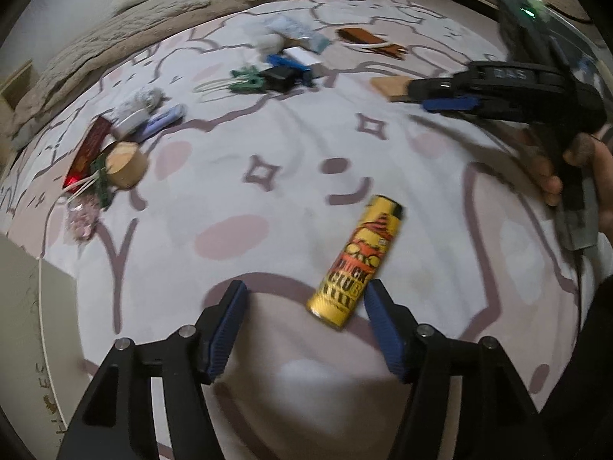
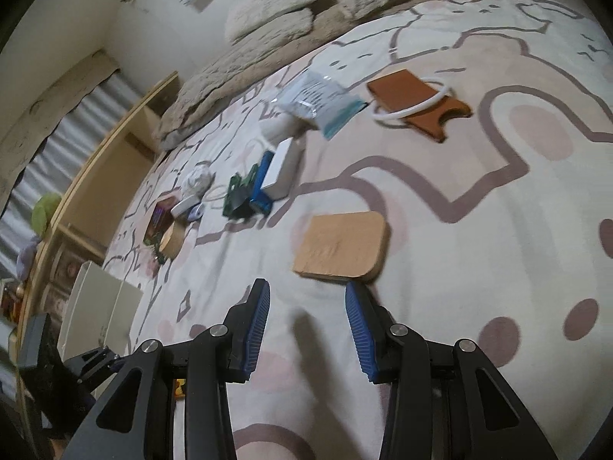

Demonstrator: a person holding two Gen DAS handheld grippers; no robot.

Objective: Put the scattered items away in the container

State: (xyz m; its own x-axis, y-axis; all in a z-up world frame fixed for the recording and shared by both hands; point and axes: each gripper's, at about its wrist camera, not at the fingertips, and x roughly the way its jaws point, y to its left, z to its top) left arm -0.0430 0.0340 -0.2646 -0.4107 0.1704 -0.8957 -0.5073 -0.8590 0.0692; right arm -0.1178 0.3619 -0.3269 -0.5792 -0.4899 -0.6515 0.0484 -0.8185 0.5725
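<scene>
A yellow can (image 1: 356,264) lies on its side on the patterned bedspread (image 1: 268,134). My left gripper (image 1: 304,301) is open and empty, its right pad beside the can's near end. My right gripper (image 2: 306,306) is open and empty, just short of a tan pad (image 2: 343,247). It also shows in the left wrist view (image 1: 440,94), hovering at the tan pad (image 1: 389,86). A white container (image 2: 95,308) stands at the bed's left edge. Scattered items lie further back: a wooden cup (image 1: 124,165), a red booklet (image 1: 86,151), a blue and black cluster (image 1: 283,71), a brown holder (image 2: 419,103).
Beige quilt and pillows (image 2: 268,11) bound the far side of the bed. A wooden shelf (image 2: 115,153) stands at the left. A plastic packet (image 2: 318,99) and a white box (image 2: 281,170) lie mid-bed. The container's edge shows at lower left in the left wrist view (image 1: 34,306).
</scene>
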